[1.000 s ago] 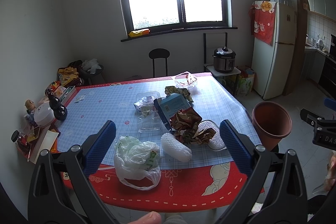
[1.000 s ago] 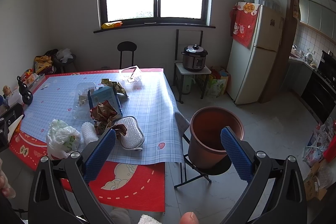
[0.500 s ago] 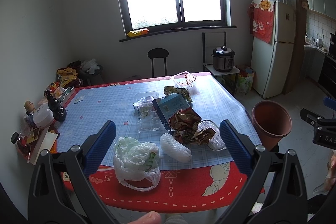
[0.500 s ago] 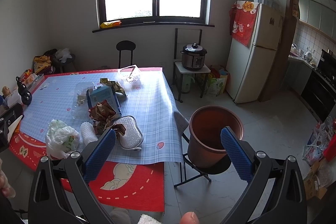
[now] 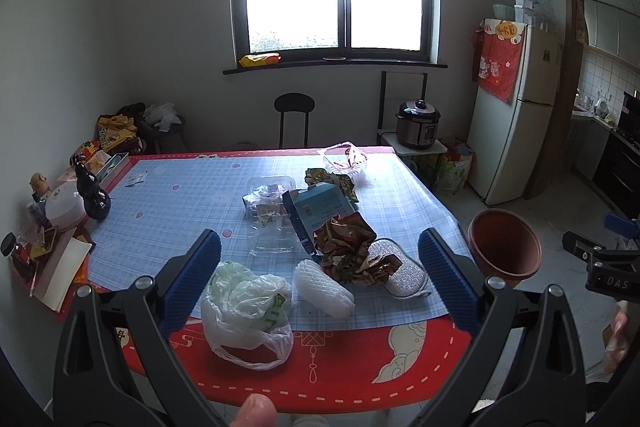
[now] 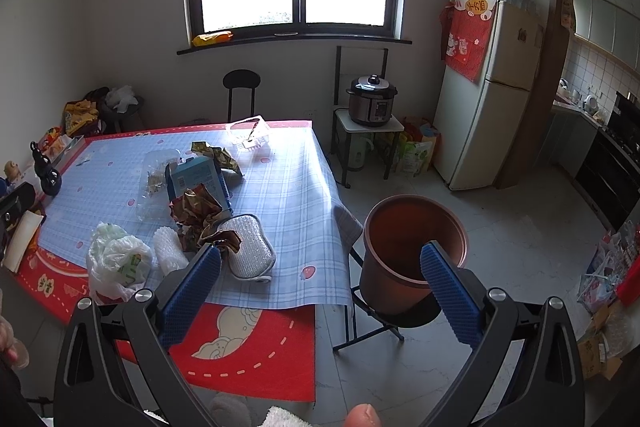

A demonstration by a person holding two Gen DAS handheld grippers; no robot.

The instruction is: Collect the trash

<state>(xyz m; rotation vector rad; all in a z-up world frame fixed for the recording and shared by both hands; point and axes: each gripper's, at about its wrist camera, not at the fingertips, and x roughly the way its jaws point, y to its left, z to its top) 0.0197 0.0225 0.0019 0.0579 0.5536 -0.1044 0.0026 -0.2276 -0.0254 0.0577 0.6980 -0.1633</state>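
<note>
1. While both grippers hang above the near edge of the table (image 5: 348,367), neither touches anything: the left gripper (image 5: 319,269) has its blue fingers (image 5: 192,279) spread wide with nothing between them, and the right gripper (image 6: 320,281) is likewise spread and empty.
2. On the blue checked cloth (image 5: 192,203) the trash lies in a loose cluster near the front right part of the table.
3. Nearest the front edge sits a crumpled white plastic bag (image 5: 246,311) with green print, partly over the red border.
4. Just beside it on the right lies a white foam net sleeve (image 5: 322,287).
5. Behind the sleeve, crumpled brown-gold wrappers (image 5: 348,247) rest against a silver glittery pad (image 5: 400,273).
6. A torn blue carton (image 5: 316,207) leans behind the wrappers, touching them, and a clear plastic clamshell (image 5: 268,215) lies open at its left.
7. Farther back are a green-gold wrapper (image 5: 332,181) and a clear tray (image 5: 344,159) near the far edge.
8. Off the table's right corner, a brown bucket (image 6: 412,251) stands on a black folding stool (image 6: 384,327); its inside looks empty as far as the right wrist view shows.
9. At the table's left end stand a black gourd-shaped bottle (image 5: 94,193) and other clutter.
</note>
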